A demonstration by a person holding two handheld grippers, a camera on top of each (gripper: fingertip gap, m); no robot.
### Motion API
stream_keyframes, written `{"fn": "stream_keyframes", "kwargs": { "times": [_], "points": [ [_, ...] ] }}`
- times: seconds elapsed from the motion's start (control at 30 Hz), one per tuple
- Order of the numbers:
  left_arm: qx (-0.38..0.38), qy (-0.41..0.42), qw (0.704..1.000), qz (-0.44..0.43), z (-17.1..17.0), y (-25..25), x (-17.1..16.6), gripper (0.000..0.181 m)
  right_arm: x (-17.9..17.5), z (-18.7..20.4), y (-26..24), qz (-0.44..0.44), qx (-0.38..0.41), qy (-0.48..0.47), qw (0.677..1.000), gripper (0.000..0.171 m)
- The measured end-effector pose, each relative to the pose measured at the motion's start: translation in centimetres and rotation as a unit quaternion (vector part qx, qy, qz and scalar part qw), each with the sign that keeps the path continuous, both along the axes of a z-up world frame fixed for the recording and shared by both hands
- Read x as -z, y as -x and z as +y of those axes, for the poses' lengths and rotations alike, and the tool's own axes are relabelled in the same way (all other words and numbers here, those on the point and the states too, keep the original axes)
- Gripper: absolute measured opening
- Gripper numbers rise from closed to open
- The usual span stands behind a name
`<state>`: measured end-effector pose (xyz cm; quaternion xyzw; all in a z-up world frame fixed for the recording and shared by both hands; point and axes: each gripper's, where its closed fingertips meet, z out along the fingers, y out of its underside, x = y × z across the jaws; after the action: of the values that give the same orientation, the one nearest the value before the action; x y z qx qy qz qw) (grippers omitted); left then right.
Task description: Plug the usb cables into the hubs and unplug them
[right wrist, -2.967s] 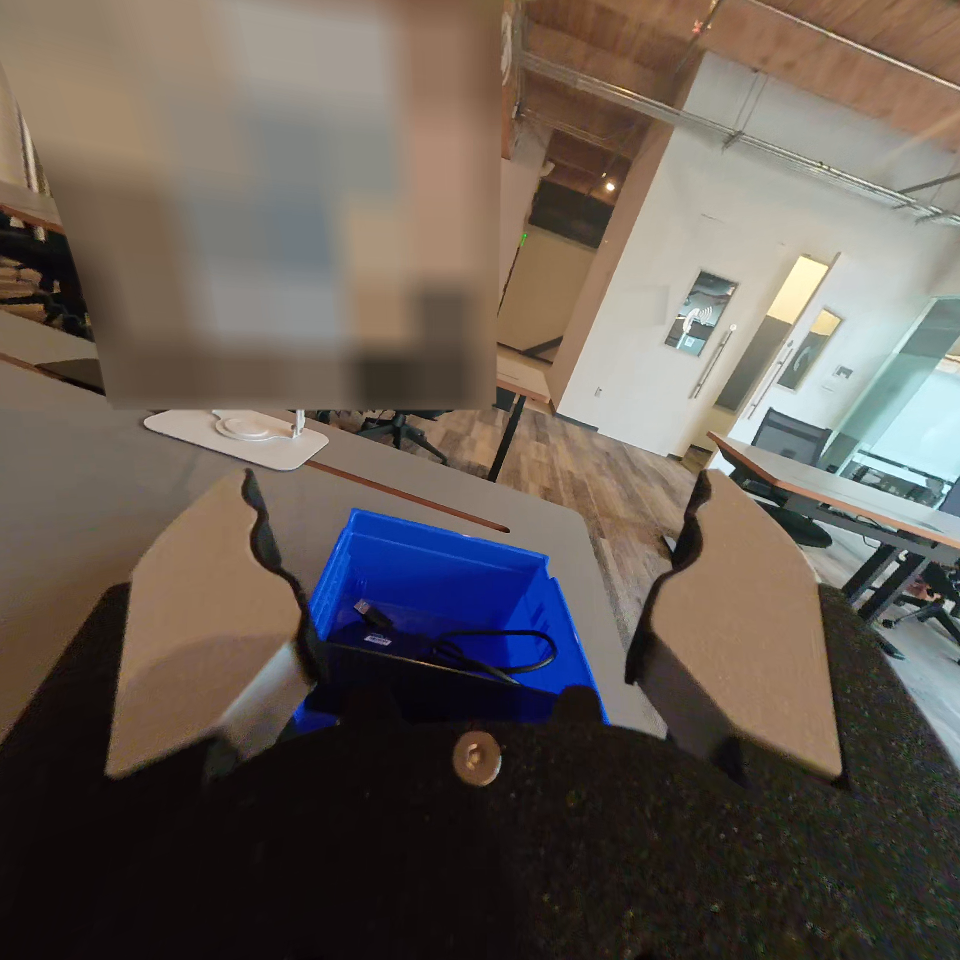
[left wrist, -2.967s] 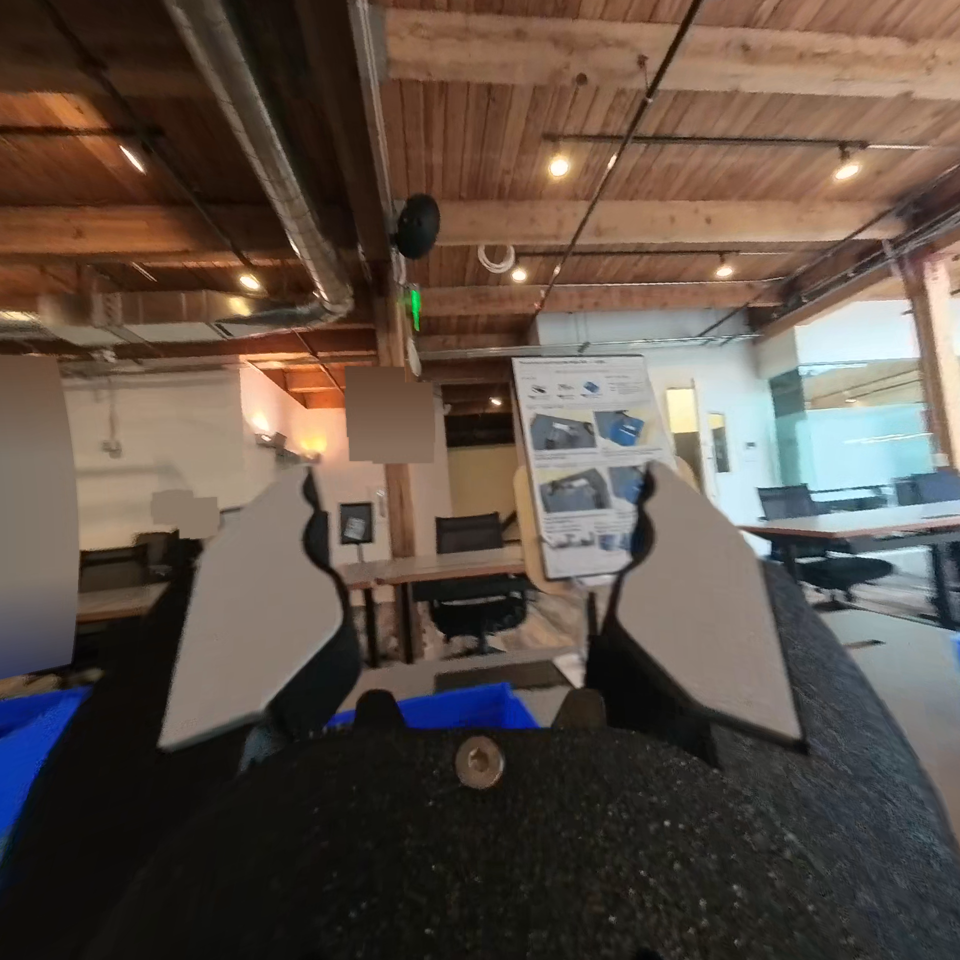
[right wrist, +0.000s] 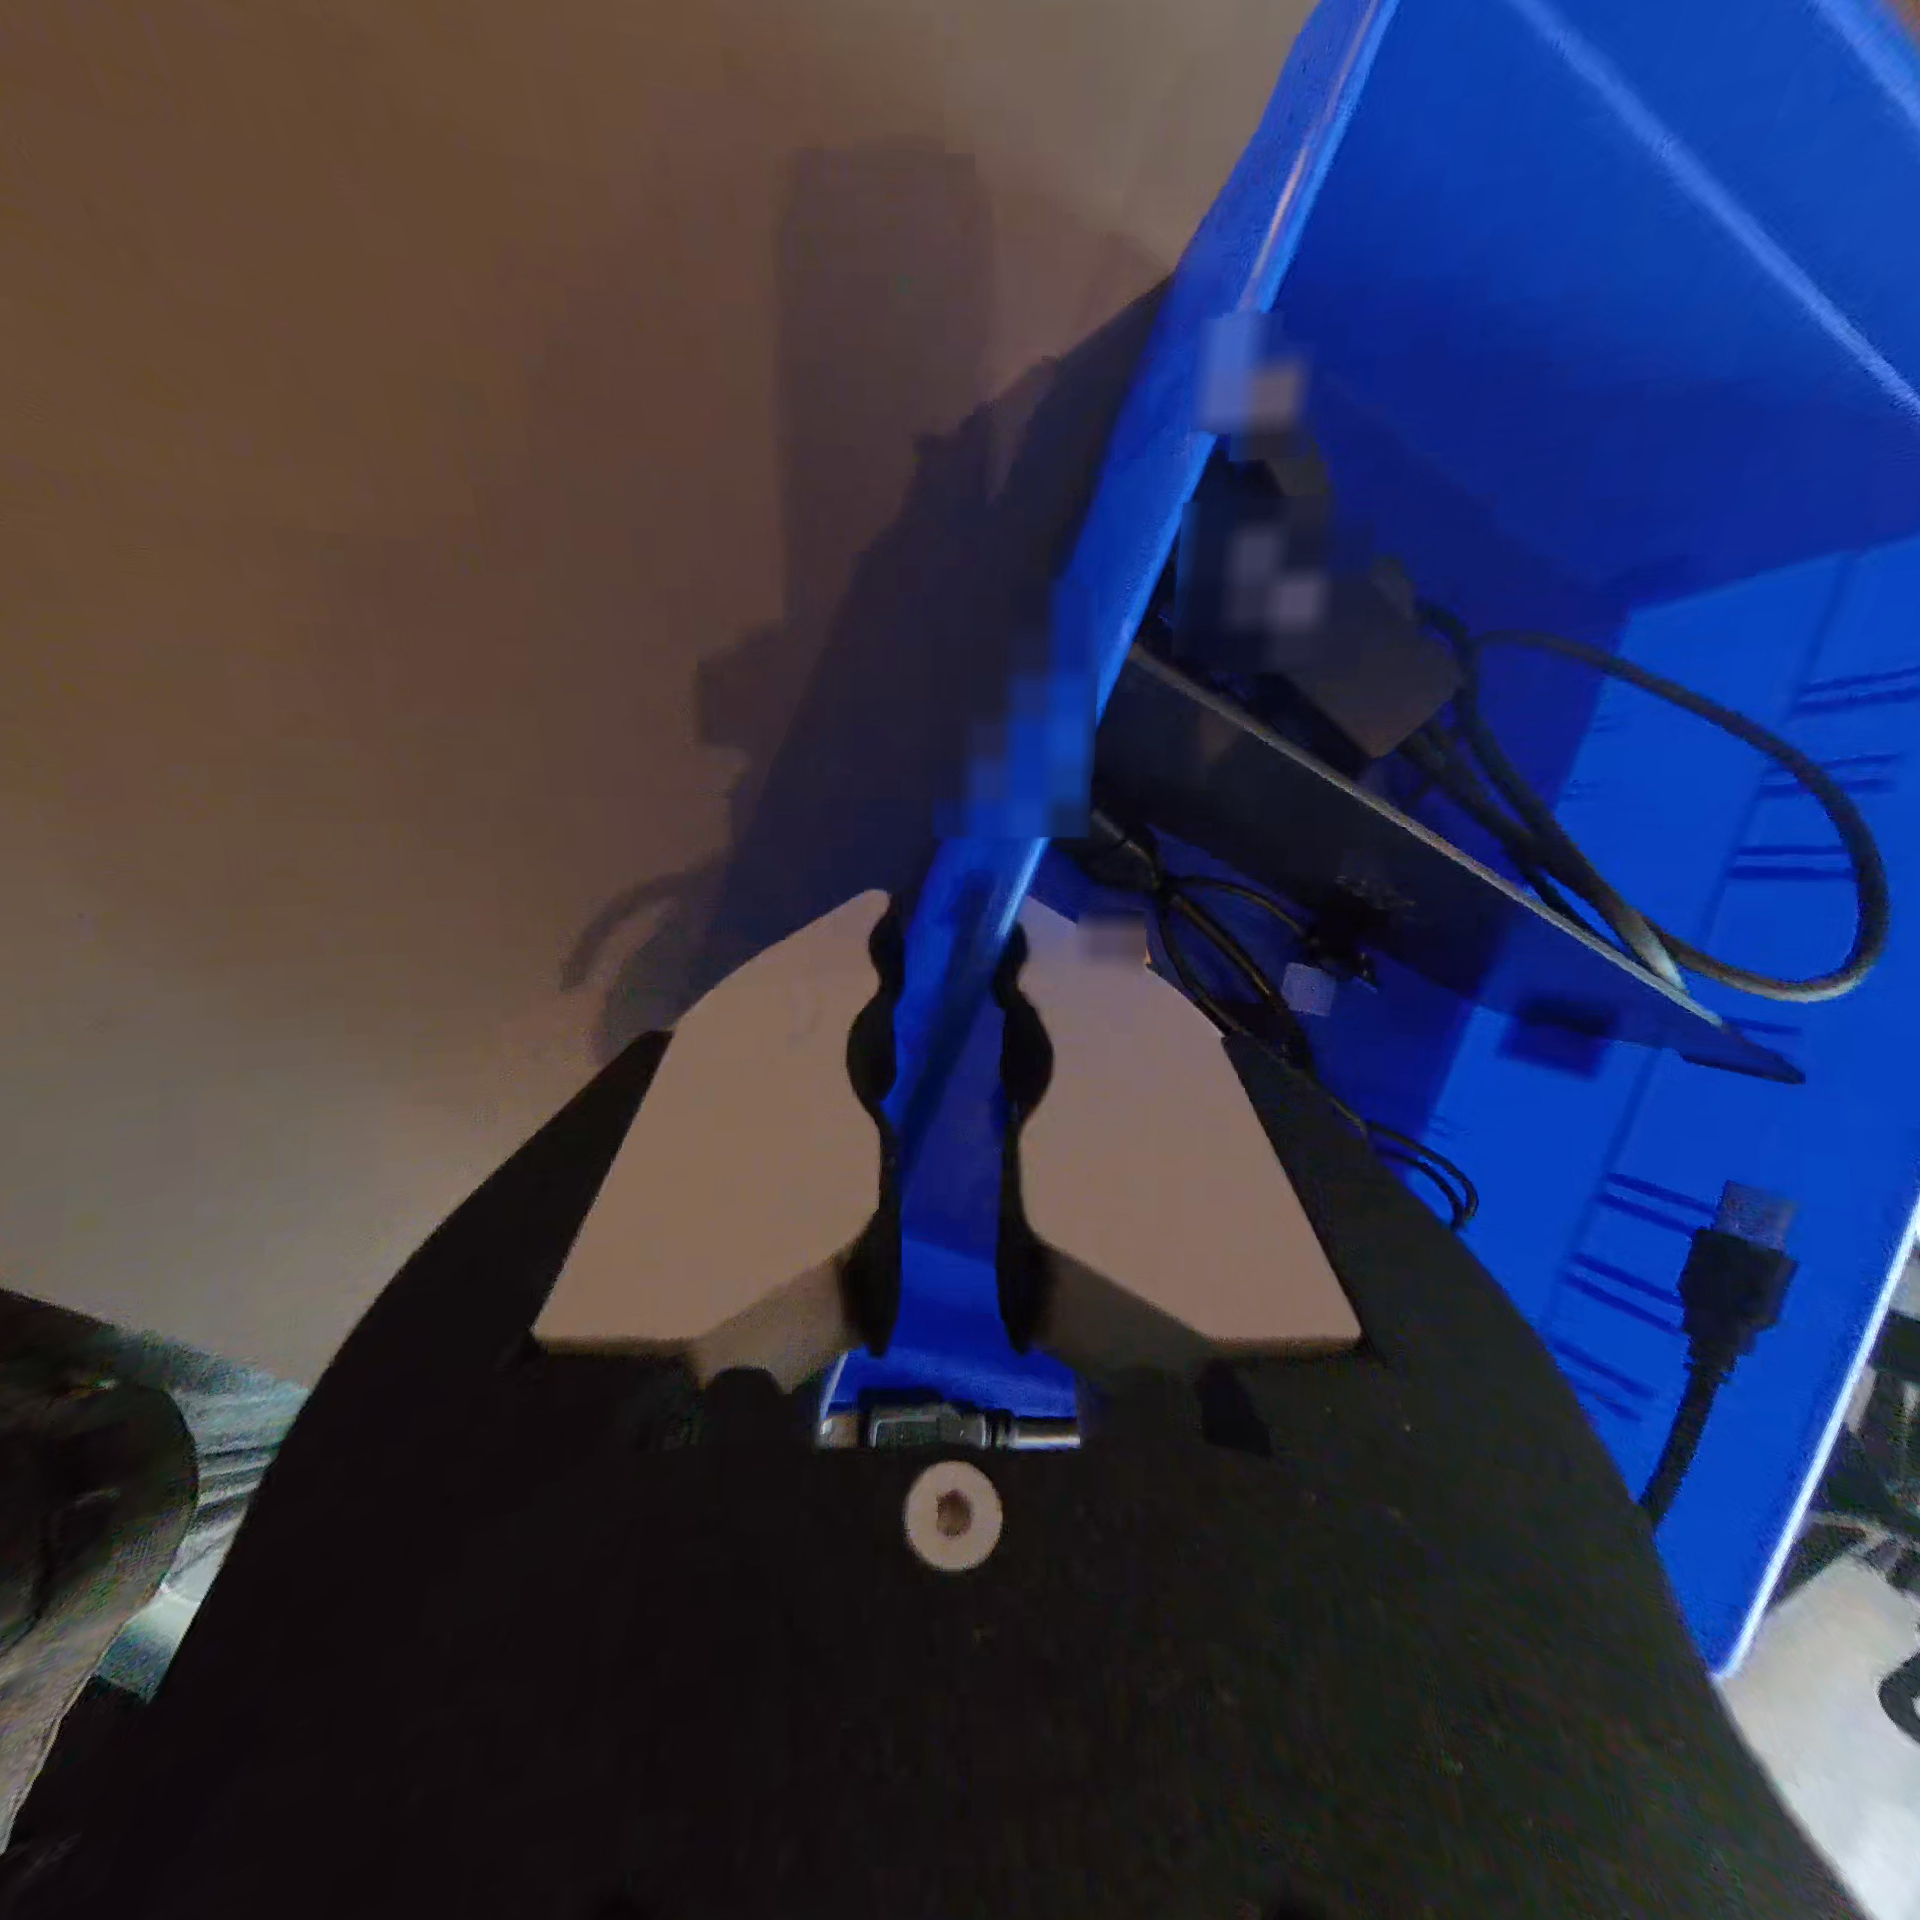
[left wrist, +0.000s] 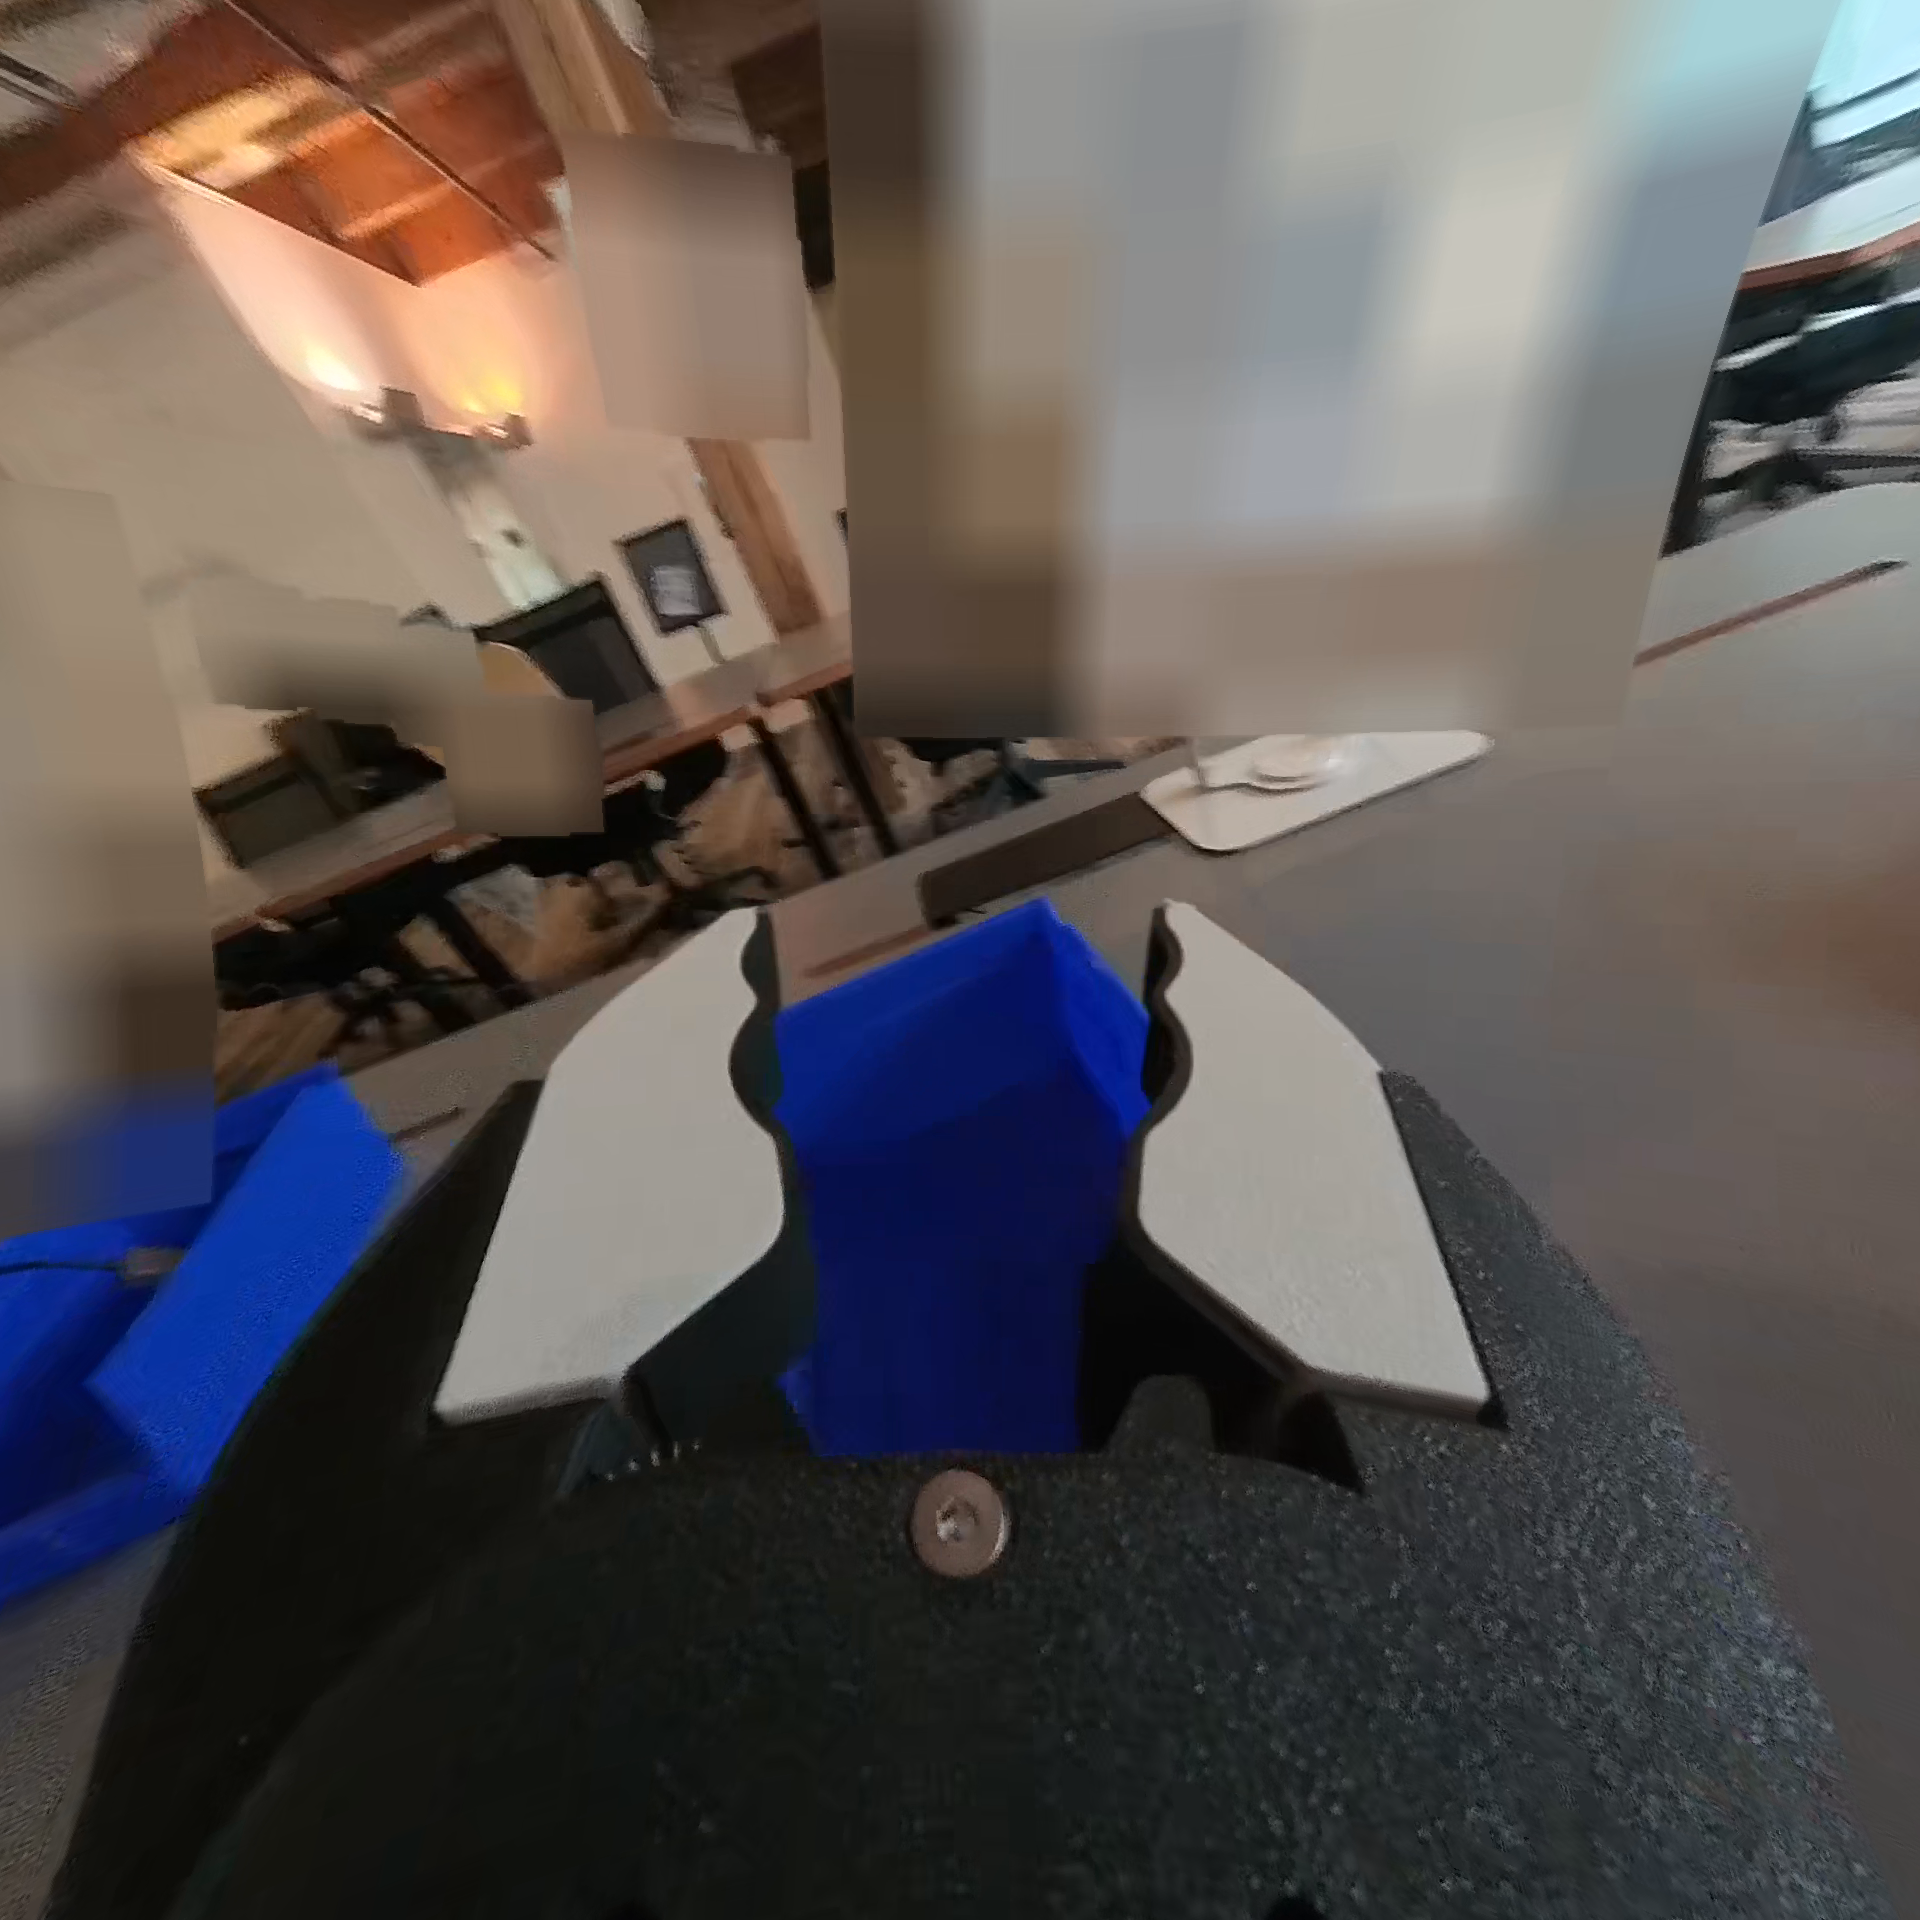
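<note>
The right claw [right wrist: 951, 1049] is closed on the near wall of a blue bin [right wrist: 1558, 436], pinching the plastic between its 2 pads, so the bin reads as tilted in the right wrist view. Inside it, just right of the claw, lie a dark USB hub [right wrist: 1351, 665] with a looped black cable [right wrist: 1787, 831], and nearer the claw's right side a loose USB plug [right wrist: 1751, 1236] on a braided lead.

The left claw [left wrist: 951, 1049] stands part open with a blurred blue bin [left wrist: 966, 1122] wall between its pads; whether they touch it I cannot tell. A second blue bin [left wrist: 208, 1278] sits to its left on the grey table [left wrist: 1558, 987], and a white stand base [left wrist: 1309, 779] lies ahead to the right.

My reading: this is set-up, bringing the bin into working position; no plugging has begun. Next, the bin needs setting flat, the grip released, then 1 claw takes the hub and the other the plug, aligned square to a port.

3 seconds ago both claws were wide open and empty, the left aimed up at the ceiling, the right hovering over the upright bin. Both have since dropped to the bins.
</note>
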<state>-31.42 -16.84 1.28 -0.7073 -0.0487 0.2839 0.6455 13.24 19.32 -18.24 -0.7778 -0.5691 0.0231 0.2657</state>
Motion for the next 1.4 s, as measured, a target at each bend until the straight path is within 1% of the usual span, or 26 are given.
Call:
{"fn": "stream_keyframes", "kwargs": {
  "times": [0.07,0.13,0.2,0.33,0.47,0.53,0.57,0.6,0.63,0.67,0.73,0.8,0.87,1.0,1.13,1.27,1.4],
  "points": [
    [0.051,0.029,0.997,-0.046,1.2,-1.3,1.4,0.079,-0.1,0.5,-0.5,-0.015,0.021,-0.011,1.000,0.008],
    [0.093,0.083,0.988,-0.089,2.8,-2.8,3.5,0.091,0.0,0.7,-0.6,-0.020,0.024,-0.017,0.999,0.007],
    [0.114,0.148,0.977,-0.106,4.3,-4.2,5.8,0.095,0.0,0.7,-0.6,-0.015,0.025,-0.015,0.999,0.007],
    [0.060,0.261,0.958,-0.103,6.9,-4.0,10.3,0.089,0.0,0.7,-0.6,-0.015,0.024,-0.017,0.999,0.007],
    [-0.002,0.334,0.936,-0.108,8.2,-2.2,14.4,0.086,-0.1,0.7,-0.6,-0.010,0.023,-0.017,1.000,0.007],
    [-0.013,0.353,0.926,-0.131,8.5,-1.5,16.3,0.077,-0.1,0.7,-0.6,-0.011,0.023,-0.018,1.000,0.007],
    [-0.007,0.365,0.920,-0.143,8.6,-1.5,17.3,0.068,-0.1,0.7,-0.6,-0.012,0.023,-0.019,0.999,0.007],
    [0.000,0.377,0.914,-0.150,8.7,-1.4,18.2,0.054,-0.1,0.8,-0.6,-0.013,0.022,-0.020,0.999,0.007],
    [0.000,0.379,0.913,-0.151,8.8,-1.2,18.8,0.043,-0.1,0.8,-0.5,-0.014,0.022,-0.021,0.999,0.007],
    [-0.007,0.370,0.916,-0.155,8.9,-0.8,18.7,0.038,-0.1,0.8,-0.5,-0.014,0.022,-0.022,0.999,0.007],
    [-0.036,0.369,0.916,-0.153,8.5,-0.2,18.4,0.020,0.0,0.8,-0.3,-0.014,0.023,-0.025,0.999,0.007],
    [-0.033,0.373,0.916,-0.143,8.6,-0.4,18.4,0.014,0.0,0.8,0.1,-0.010,0.025,-0.025,0.999,0.007],
    [-0.012,0.361,0.919,-0.157,9.3,-1.3,18.4,0.012,0.0,0.8,0.6,-0.002,0.027,-0.026,0.999,0.007],
    [0.047,0.336,0.923,-0.180,11.5,-4.1,18.4,0.017,0.0,0.6,1.9,0.013,0.029,-0.026,0.999,0.007],
    [0.096,0.310,0.924,-0.201,14.2,-7.6,18.1,0.030,0.0,-0.2,4.1,0.035,0.030,-0.011,0.999,0.009],
    [0.102,0.314,0.923,-0.198,16.6,-10.3,18.2,0.042,0.0,-1.6,6.5,0.050,0.018,0.005,0.999,0.013],
    [0.099,0.309,0.924,-0.201,18.8,-12.5,18.2,0.046,0.0,-3.7,9.0,0.074,0.002,0.016,0.997,0.014]
  ]
}}
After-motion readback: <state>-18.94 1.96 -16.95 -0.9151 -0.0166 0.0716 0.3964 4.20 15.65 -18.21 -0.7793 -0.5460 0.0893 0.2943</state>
